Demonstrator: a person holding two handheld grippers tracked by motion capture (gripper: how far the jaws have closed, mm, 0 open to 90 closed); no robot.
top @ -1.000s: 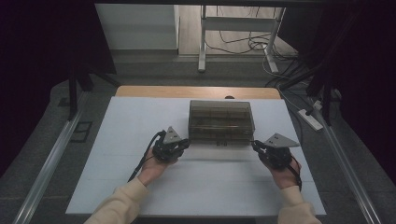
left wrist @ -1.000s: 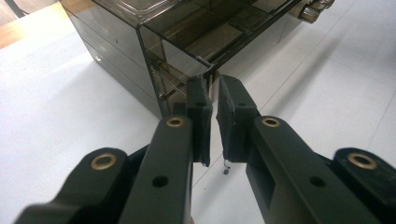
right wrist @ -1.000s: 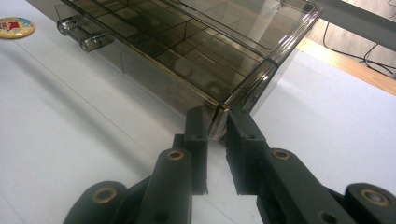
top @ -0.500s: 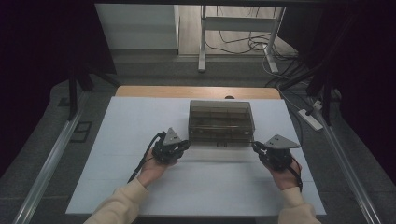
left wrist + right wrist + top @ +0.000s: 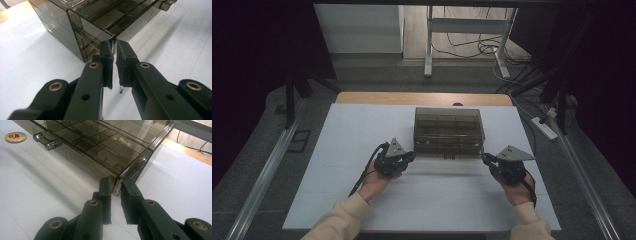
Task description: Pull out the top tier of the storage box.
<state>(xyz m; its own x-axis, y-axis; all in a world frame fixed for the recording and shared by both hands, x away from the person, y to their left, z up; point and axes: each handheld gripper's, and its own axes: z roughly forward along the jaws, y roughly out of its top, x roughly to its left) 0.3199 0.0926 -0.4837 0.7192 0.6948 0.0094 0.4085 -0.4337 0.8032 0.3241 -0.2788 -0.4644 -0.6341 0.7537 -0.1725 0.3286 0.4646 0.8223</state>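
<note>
Covering most of the wooden bench, a white table sheet (image 5: 337,150) holds everything. Smoked clear plastic organizer box (image 5: 449,131) sits at center, toward 12 o'clock from both hands, divided into compartments, with a front lid or drawer edge and two small clasps (image 5: 46,141) on its front side. Left gripper (image 5: 410,156) at 7 o'clock of the box, tips at its front left corner; in the left gripper view (image 5: 114,51) the jaws are nearly together with a thin corner edge of the box's front panel between them, appears pinched, contact not fully clear. Right gripper (image 5: 486,158) at 5 o'clock of the box; in the right gripper view (image 5: 115,185) the jaws bracket the front right corner edge, narrow gap, looks clamped on it. Small round yellow badge (image 5: 15,137) lies on the sheet at 10 o'clock in the right gripper view, apart from the box.
</note>
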